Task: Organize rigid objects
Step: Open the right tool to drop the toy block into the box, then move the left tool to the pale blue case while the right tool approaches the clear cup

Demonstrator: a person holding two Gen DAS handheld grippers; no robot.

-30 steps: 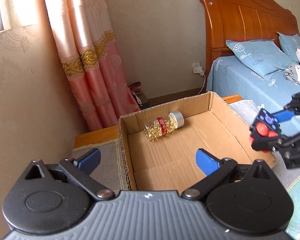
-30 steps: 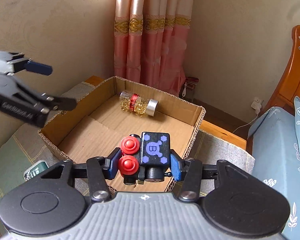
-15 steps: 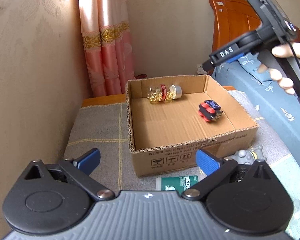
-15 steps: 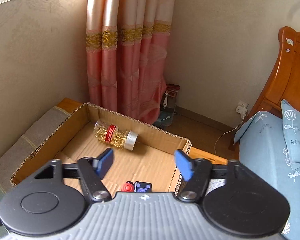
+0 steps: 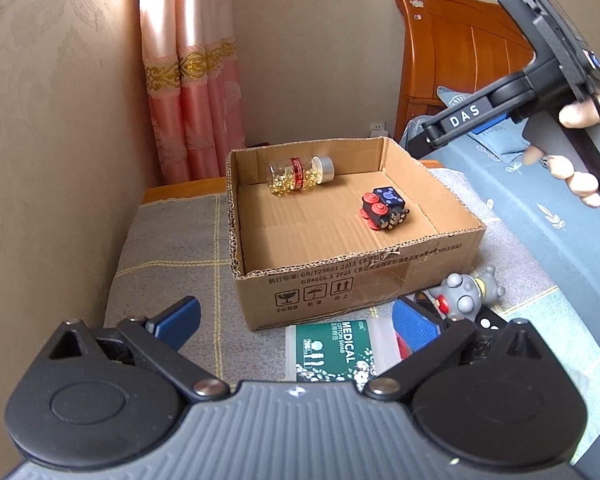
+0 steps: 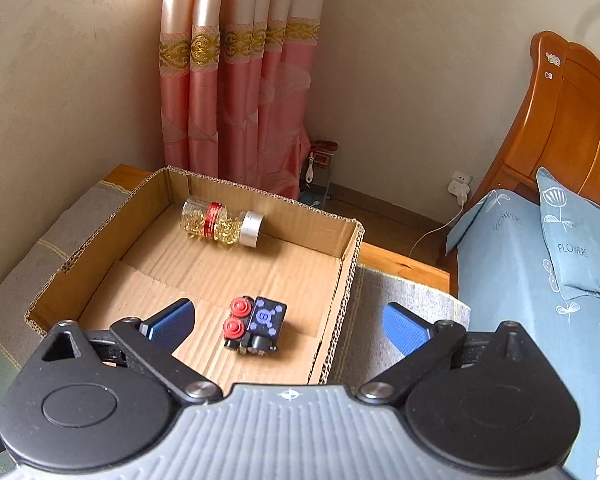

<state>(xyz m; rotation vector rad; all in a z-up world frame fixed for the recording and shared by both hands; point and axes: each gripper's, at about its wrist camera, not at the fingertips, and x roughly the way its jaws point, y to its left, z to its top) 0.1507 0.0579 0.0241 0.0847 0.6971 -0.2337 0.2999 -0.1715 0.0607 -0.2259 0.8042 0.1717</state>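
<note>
Your right gripper (image 6: 286, 322) has just been opening and its jaws now stand wide, with nothing pressed between the blue pads. The black toy block (image 6: 256, 326) with two red buttons (and a blue-marked face) lies loose on the floor of the cardboard box (image 5: 356, 276), near the box's right wall. Toward the box's far wall a clear capsule bottle (image 5: 302, 168) with a silver cap lies on its side, well apart from the block. Your left gripper (image 5: 296, 322) is also spread wide and empty, hovering in front of the box's near wall. Just outside that wall lie a green cotton swab pack (image 5: 332, 350) and a grey toy figure (image 5: 466, 292).
</note>
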